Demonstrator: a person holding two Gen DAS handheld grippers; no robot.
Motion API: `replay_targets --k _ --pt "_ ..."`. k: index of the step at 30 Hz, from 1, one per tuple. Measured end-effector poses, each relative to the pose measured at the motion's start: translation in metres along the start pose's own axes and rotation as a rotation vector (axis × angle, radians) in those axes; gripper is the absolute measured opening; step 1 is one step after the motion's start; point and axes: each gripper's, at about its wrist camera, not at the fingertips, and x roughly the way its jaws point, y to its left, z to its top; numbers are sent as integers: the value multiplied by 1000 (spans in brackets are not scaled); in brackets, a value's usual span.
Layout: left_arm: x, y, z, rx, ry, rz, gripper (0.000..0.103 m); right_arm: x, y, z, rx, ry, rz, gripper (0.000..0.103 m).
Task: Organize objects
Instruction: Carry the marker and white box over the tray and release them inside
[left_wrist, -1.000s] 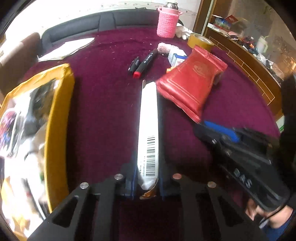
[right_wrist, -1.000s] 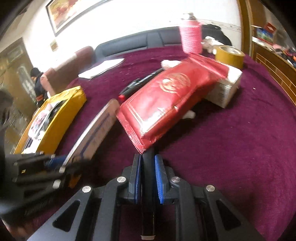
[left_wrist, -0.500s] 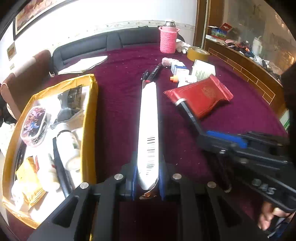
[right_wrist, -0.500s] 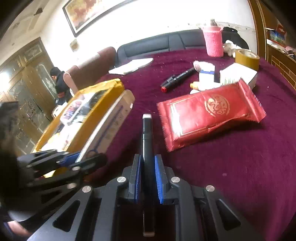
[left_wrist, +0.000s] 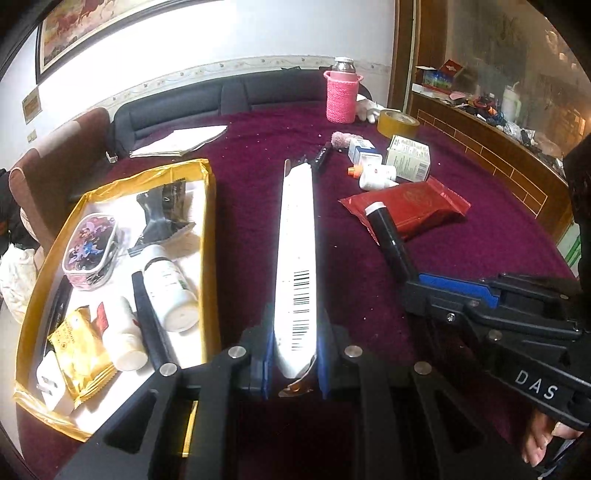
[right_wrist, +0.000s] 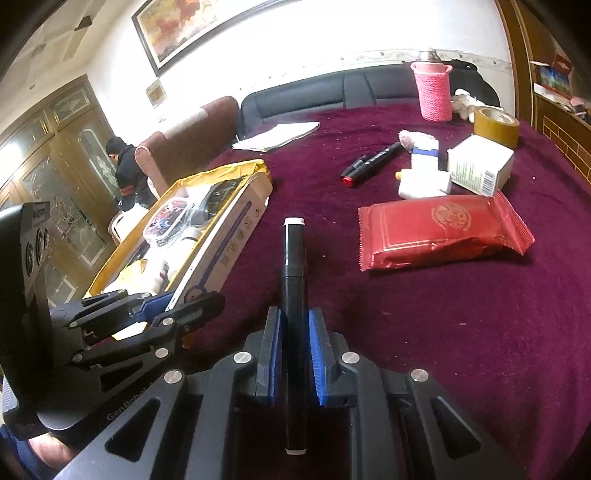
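Note:
My left gripper (left_wrist: 294, 363) is shut on a long white box with a barcode (left_wrist: 297, 258), held above the maroon tablecloth (left_wrist: 251, 229) just right of the yellow tray (left_wrist: 208, 206). My right gripper (right_wrist: 293, 360) is shut on a black marker with white ends (right_wrist: 294, 266), lifted off the cloth. In the left wrist view that marker (left_wrist: 388, 236) and the right gripper (left_wrist: 443, 291) hang at the right, in front of the red foil packet (left_wrist: 417, 206). The right wrist view shows the white box (right_wrist: 225, 243) and left gripper (right_wrist: 166, 310) by the tray (right_wrist: 221, 173).
The tray holds white bottles (left_wrist: 168, 284), a patterned case (left_wrist: 90, 247), a dark wrapper and a gold packet. Farther back lie a red-tipped black marker (right_wrist: 369, 162), small white boxes (right_wrist: 480, 166), a tape roll (right_wrist: 495, 125), a pink knitted bottle (right_wrist: 434, 92) and papers (right_wrist: 280, 134).
Both grippers have lifted and drawn back from the red packet with the box and marker still gripped. The tray has come into fuller view at the left.

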Motion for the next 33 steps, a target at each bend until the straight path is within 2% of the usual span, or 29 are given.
replay_targets --k 16,27,33 --pt "-21 39 1 -83 -57 -10 18 8 34 13 -50 8 0 17" --pt "-40 110 -4 -218 -108 45 18 19 78 40 -113 -1 38 17" --pt "-40 148 -10 -294 -110 83 18 27 106 53 -152 -12 55 17"
